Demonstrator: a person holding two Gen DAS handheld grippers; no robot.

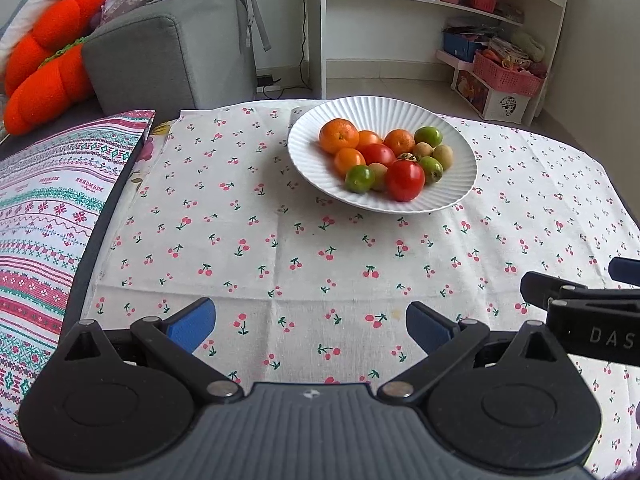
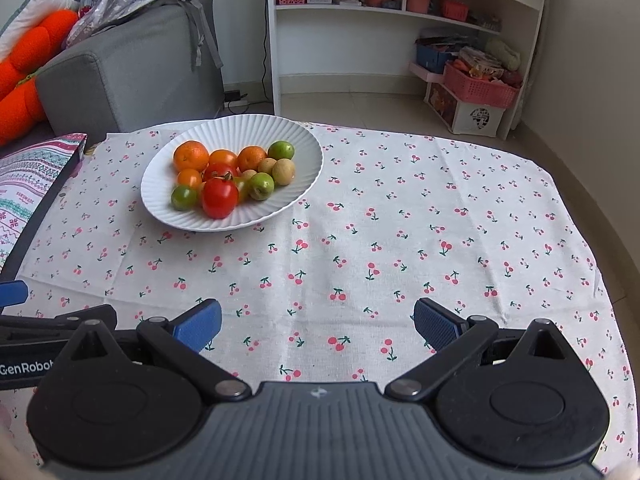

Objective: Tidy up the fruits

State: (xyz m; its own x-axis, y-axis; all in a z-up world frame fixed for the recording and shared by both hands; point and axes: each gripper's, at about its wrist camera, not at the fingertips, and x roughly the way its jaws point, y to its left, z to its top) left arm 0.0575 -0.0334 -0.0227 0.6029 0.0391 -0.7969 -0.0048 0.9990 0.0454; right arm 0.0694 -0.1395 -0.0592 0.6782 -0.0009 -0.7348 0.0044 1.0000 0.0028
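Fruit all sitting heaped in the plate (image 1: 304, 136) on the cloth (image 1: 280, 248); nothing lying loose on the cloth in either view. Left gripper (image 1: 310, 330) hovering low over the near cloth, jaws spread wide, holding nothing. Right gripper (image 2: 316, 326) hovering alongside, jaws also spread, empty. Both well short of the plate.

Scene fitting two readings: fruit gathered into the plate as the finished tidy-up, or a mixed pile waiting to be sorted by kind. Pictures not settling which, so not calling a move.

If any piece is getting picked, my judgement: coming in from above, pads either side of one piece on the pile's top or edge, closing gently, since the tomato (image 1: 405, 179) looks soft and round pieces are likely rolling off the heap.

Plate contents, left wrist view: oranges (image 1: 339, 135) at the far left of the pile, two red tomatoes in the middle and front, limes (image 1: 360, 178) front left and far right, small tan-green fruits (image 1: 442, 156) on the right side. All touching, mixed, none spilling over the rim
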